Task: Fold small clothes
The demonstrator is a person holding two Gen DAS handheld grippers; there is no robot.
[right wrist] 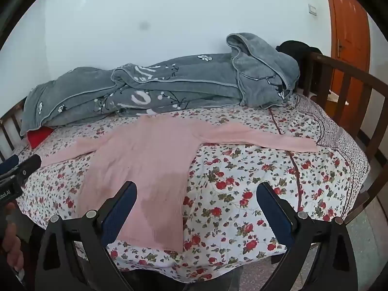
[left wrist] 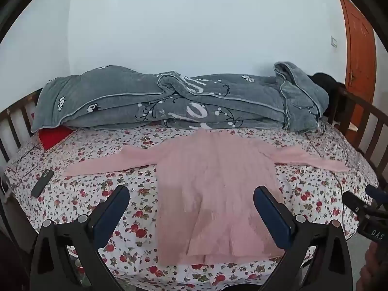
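Observation:
A small pink long-sleeved top (left wrist: 213,194) lies flat on the flowered bed sheet (left wrist: 97,194), hem toward me, both sleeves spread out to the sides. My left gripper (left wrist: 191,191) is open and empty, held above the top's lower body. In the right wrist view the top (right wrist: 150,165) lies left of centre. My right gripper (right wrist: 196,189) is open and empty, above the top's right hem edge and the sheet (right wrist: 242,194). The right gripper also shows at the right edge of the left wrist view (left wrist: 366,198), and the left gripper at the left edge of the right wrist view (right wrist: 21,167).
A rolled grey blanket (left wrist: 169,101) lies along the wall behind the top. A red cushion (left wrist: 54,137) sits at the back left. A dark phone (left wrist: 42,183) lies on the sheet at left. Wooden rails (right wrist: 339,89) frame the bed; an orange door (right wrist: 349,29) stands at right.

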